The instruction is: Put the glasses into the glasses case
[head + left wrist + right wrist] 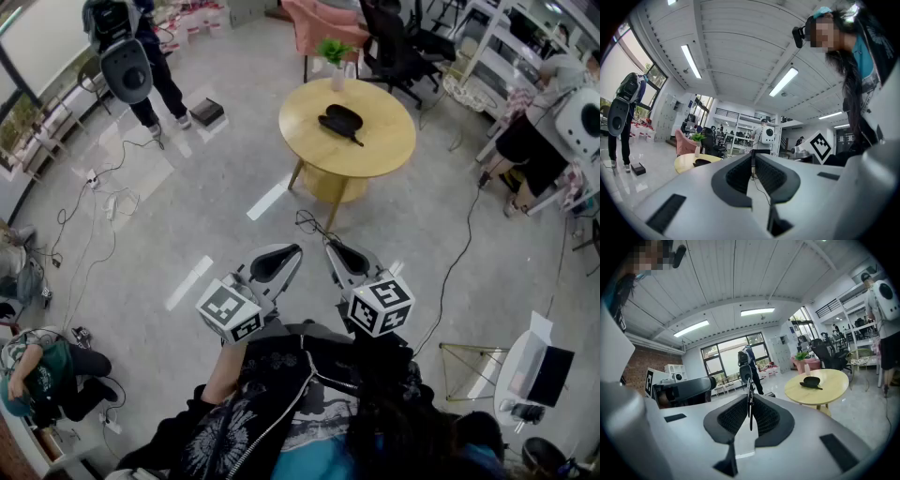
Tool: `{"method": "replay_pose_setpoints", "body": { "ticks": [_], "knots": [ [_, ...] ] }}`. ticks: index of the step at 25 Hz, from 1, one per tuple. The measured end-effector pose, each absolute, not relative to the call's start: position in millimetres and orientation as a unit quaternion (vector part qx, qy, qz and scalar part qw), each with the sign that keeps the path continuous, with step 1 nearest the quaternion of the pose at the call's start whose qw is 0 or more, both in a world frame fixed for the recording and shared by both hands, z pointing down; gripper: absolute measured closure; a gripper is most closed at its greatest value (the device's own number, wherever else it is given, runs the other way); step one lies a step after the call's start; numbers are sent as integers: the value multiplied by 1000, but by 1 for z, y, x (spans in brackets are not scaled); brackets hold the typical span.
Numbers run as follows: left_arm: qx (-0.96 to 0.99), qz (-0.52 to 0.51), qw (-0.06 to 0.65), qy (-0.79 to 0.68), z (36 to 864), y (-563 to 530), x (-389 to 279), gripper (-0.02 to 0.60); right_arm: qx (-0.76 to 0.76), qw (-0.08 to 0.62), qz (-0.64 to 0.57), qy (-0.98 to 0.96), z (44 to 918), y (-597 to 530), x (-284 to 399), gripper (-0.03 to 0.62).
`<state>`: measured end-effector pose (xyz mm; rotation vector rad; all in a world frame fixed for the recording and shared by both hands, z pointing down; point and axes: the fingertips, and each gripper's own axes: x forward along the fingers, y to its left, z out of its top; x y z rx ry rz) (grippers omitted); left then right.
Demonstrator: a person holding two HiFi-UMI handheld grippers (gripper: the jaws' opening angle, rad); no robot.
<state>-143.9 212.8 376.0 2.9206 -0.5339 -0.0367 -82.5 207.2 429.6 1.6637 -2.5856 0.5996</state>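
Note:
A black glasses case (339, 119) lies on the round wooden table (384, 141) far ahead of me. A thin dark piece (354, 139), which looks like the glasses, rests against the case's near side; they are too small to tell apart clearly. Both grippers are held close to my body, well short of the table. The left gripper (292, 251) is shut with nothing in it, and its pads meet in the left gripper view (752, 162). The right gripper (332, 247) is also shut and empty (750, 404). The right gripper view shows the case (810, 380) on the table (829, 385).
A small potted plant (335, 54) stands at the table's far edge. A pink chair (323, 23) and a black office chair (394, 42) are behind the table. A standing person (150, 70) is at the far left. Cables (314, 225) cross the floor. A desk with a laptop (539, 370) is at the right.

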Motion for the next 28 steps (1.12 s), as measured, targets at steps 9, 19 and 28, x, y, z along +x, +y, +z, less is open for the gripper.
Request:
{"method": "replay_pose_setpoints", "body": {
  "ticks": [9,19,28],
  "knots": [
    [980,-12,80,-181,378,217,-143,549,533,2,191,-824,433,209,-80,537],
    [983,-4,83,-166,379,218,-128,549,538,10,190,-821,436,214,-69,537],
    [984,9,83,-158,382,203,-120,549,552,-6,204,-808,442,199,-52,537]
  ]
}}
